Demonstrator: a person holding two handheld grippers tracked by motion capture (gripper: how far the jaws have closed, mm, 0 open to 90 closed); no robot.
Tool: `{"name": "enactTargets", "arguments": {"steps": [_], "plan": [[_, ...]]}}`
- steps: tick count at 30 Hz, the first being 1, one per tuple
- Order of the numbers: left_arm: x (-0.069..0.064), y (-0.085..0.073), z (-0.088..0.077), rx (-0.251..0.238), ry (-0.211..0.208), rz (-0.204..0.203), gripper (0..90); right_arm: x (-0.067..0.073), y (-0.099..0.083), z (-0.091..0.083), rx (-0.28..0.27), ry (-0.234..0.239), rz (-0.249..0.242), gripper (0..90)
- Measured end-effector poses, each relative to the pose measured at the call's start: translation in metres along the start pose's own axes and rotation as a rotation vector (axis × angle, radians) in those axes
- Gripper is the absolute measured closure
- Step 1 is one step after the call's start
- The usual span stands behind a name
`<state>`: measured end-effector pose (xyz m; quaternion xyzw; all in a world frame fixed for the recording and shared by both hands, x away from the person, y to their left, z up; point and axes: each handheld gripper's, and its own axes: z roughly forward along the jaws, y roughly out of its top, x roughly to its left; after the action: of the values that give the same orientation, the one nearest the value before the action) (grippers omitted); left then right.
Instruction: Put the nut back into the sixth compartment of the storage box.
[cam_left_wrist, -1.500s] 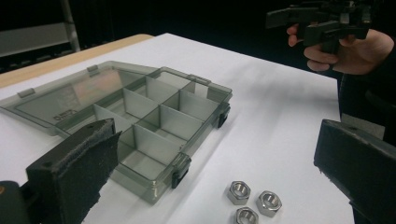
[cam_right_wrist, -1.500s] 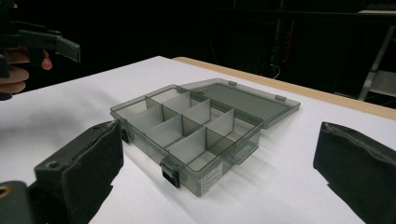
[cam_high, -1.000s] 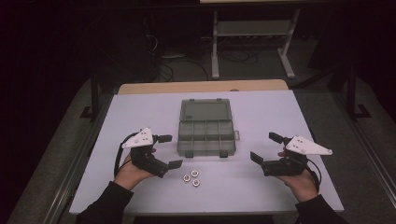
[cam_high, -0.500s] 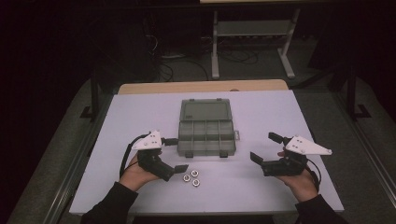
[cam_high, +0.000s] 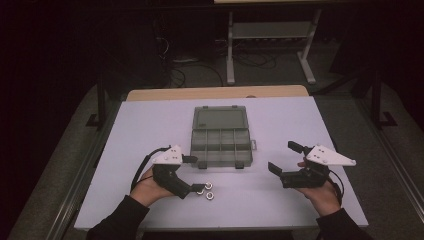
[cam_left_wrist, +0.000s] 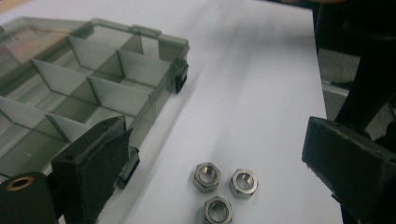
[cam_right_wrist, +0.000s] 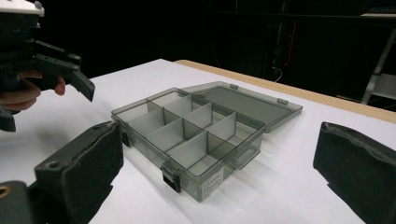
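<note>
The left hand-held gripper (cam_high: 196, 175) has moved down and toward the middle of the counter (cam_high: 150, 120) since a second ago, when it was resting farther to the left. Now its tips stand just beside the three metal nuts (cam_high: 206, 190), which lie in a small group on the counter, near the front wall of the open organizer box (cam_high: 221, 137). Its jaws have just been closing a little, but they are still wide apart. In the left gripper view the nuts (cam_left_wrist: 224, 189) lie on the white surface between the two black jaws, nearer to the camera than the tips, and no pad touches any of them. So this gripper holds nothing yet. This change probably means that the person is starting to pick up one nut, perhaps to put it into one of the compartments of the box (cam_left_wrist: 84, 88), which all look empty.

The right hand-held gripper (cam_high: 283, 160) has stayed at the right side of the counter, well apart from the nuts. Its jaws are wide open and there is nothing between them. From the right gripper view it looks toward the box (cam_right_wrist: 196, 135), whose lid lies flat behind it, and the left hand-held gripper (cam_right_wrist: 60, 70) appears at the far left.
</note>
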<state>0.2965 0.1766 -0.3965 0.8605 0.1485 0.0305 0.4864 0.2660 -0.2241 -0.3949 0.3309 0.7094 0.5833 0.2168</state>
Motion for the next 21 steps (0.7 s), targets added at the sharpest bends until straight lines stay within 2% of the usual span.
{"name": "enactTargets", "arguments": {"steps": [1,2,9,10,12,15,16,21], "plan": [[-0.001,0.000,0.002,0.008,-0.004,-0.001,7.4,0.000,0.000,0.000,0.000,0.000,0.000,0.9],[-0.001,-0.001,0.002,0.025,-0.006,0.006,13.6,0.000,0.000,0.000,0.001,0.001,-0.001,0.9],[-0.001,-0.003,0.010,0.093,-0.021,0.019,20.2,-0.001,0.000,0.000,0.002,0.000,-0.002,0.9],[-0.001,-0.003,0.010,0.106,-0.023,0.021,24.1,-0.001,0.000,0.000,0.001,0.000,-0.002,0.9],[-0.001,-0.004,0.012,0.138,-0.025,0.028,25.4,0.000,0.000,0.000,0.000,0.001,-0.002,0.9],[0.000,-0.005,0.014,0.172,-0.031,0.037,32.4,0.000,0.000,0.000,0.003,0.002,-0.001,0.9],[-0.001,-0.005,0.015,0.176,-0.032,0.029,33.8,0.000,0.000,0.000,0.004,0.003,-0.001,0.9],[0.000,-0.007,0.018,0.215,-0.036,0.042,41.0,0.000,0.000,0.000,0.009,0.004,0.005,0.9]]}}
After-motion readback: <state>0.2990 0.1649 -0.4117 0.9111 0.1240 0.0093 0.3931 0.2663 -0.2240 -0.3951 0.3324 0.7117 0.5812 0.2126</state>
